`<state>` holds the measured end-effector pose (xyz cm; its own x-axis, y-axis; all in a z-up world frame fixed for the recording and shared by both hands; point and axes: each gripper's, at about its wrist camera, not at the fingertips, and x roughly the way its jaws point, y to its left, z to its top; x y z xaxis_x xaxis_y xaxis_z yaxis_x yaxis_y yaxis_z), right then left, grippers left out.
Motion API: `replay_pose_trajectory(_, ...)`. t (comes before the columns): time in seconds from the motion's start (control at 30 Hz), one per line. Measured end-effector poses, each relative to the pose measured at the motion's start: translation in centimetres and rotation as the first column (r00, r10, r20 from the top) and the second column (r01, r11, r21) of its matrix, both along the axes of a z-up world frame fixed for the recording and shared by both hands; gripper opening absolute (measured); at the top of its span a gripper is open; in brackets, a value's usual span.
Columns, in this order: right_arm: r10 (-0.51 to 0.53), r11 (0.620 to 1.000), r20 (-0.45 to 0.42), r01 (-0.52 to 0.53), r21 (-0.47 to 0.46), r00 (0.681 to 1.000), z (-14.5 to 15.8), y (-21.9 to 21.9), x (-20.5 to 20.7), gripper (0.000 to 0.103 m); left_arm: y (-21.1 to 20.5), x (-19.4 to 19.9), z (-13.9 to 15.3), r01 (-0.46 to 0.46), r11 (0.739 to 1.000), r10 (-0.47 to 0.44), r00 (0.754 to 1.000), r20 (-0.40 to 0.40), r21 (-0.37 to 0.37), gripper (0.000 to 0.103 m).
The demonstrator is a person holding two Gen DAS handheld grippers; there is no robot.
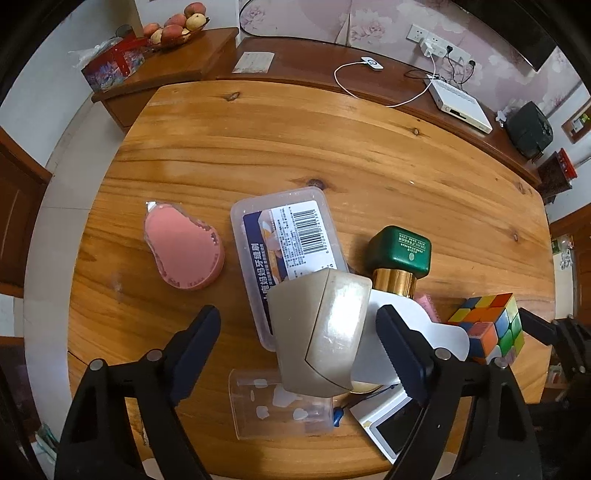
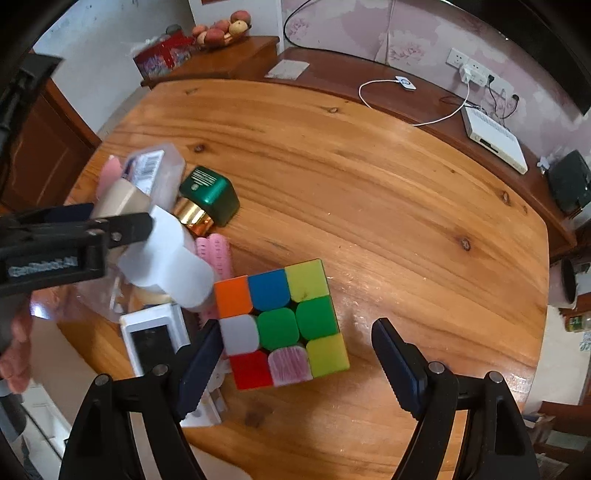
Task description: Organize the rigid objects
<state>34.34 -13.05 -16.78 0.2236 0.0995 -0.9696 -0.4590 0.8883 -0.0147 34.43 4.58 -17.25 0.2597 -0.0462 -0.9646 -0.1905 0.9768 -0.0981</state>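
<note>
A pile of rigid objects lies on the round wooden table [image 1: 332,140]. My left gripper [image 1: 299,347] is open around a beige box [image 1: 321,332], its fingers on either side without touching it. The box leans on a clear plastic toothbrush case [image 1: 284,240] and a white bottle [image 1: 417,332] with a gold collar and green cap [image 1: 400,251]. My right gripper [image 2: 295,365] is open, its jaws on either side of a Rubik's cube [image 2: 284,321], the left finger close to it. The cube also shows in the left wrist view [image 1: 491,325].
A pink brush [image 1: 184,251] lies left of the pile. A clear lid [image 1: 277,406], a white device with a dark screen [image 2: 155,339] and a pink ribbed item [image 2: 216,251] lie in the pile. A sideboard behind holds fruit [image 1: 177,27], a red box, cables and a white router [image 1: 461,103].
</note>
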Motion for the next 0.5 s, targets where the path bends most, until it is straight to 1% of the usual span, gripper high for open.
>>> replay_pose_trajectory(0.03, -0.003, 1.0, 0.002, 0.003, -0.011, 1.0, -0.3, 0.1, 0.1, 0.08, 0.0, 0.0, 0.0, 0.005, 1.0, -0.005, 1.0, 0.003, 0.004, 0.087)
replay_pose_trajectory(0.07, -0.007, 1.0, -0.003, 0.007, -0.008, 1.0, -0.6, 0.1, 0.3, 0.079, 0.0, 0.0, 0.1, 0.01, 1.0, -0.01, 1.0, 0.008, 0.004, 0.082)
replay_pose_trajectory(0.1, -0.014, 1.0, -0.002, 0.014, 0.003, 1.0, -0.6, 0.1, 0.3, 0.076, -0.1, 0.0, 0.2, 0.016, 1.0, -0.016, 1.0, 0.013, -0.004, 0.076)
replay_pose_trajectory(0.13, -0.027, 0.999, -0.01, 0.027, 0.028, 1.0, -0.7, 0.0, 0.5, 0.07, -0.1, 0.0, 0.3, 0.021, 1.0, -0.021, 1.0, 0.014, -0.018, 0.073)
replay_pose_trajectory(0.17, -0.033, 0.998, -0.023, 0.035, 0.051, 0.999, -0.7, -0.1, 0.7, 0.064, -0.2, -0.1, 0.3, 0.021, 0.999, -0.021, 1.0, 0.014, -0.025, 0.067)
replay_pose_trajectory(0.2, -0.041, 0.995, -0.045, 0.045, 0.086, 0.998, -0.8, -0.3, 0.8, 0.059, -0.2, -0.2, 0.4, 0.02, 1.0, -0.019, 1.0, 0.013, -0.018, 0.063)
replay_pose_trajectory(0.23, -0.048, 0.995, -0.046, 0.052, 0.087, 0.998, -0.7, -0.4, 0.9, 0.059, -0.2, -0.2, 0.5, 0.021, 1.0, -0.021, 1.0, 0.015, -0.004, 0.06)
replay_pose_trajectory(0.27, -0.055, 0.995, -0.04, 0.058, 0.081, 0.998, -0.7, -0.5, 0.8, 0.059, -0.3, -0.3, 0.6, 0.027, 1.0, -0.027, 1.0, 0.016, 0.012, 0.052)
replay_pose_trajectory(0.3, -0.058, 0.995, -0.037, 0.061, 0.076, 0.998, -0.7, -0.6, 0.7, 0.058, -0.3, -0.5, 0.7, 0.036, 0.999, -0.037, 0.999, 0.024, 0.023, 0.05)
replay_pose_trajectory(0.4, -0.081, 0.994, -0.045, 0.084, 0.073, 0.996, -0.6, -1.0, 0.5, 0.058, -0.1, -0.8, 0.6, 0.043, 0.999, -0.043, 0.999, 0.024, 0.013, 0.049)
replay_pose_trajectory(0.5, -0.109, 0.992, -0.044, 0.111, 0.062, 0.993, -0.5, -1.6, 0.1, 0.058, -0.1, -1.0, 0.7, 0.044, 0.999, -0.044, 0.999, 0.017, 0.021, 0.049)
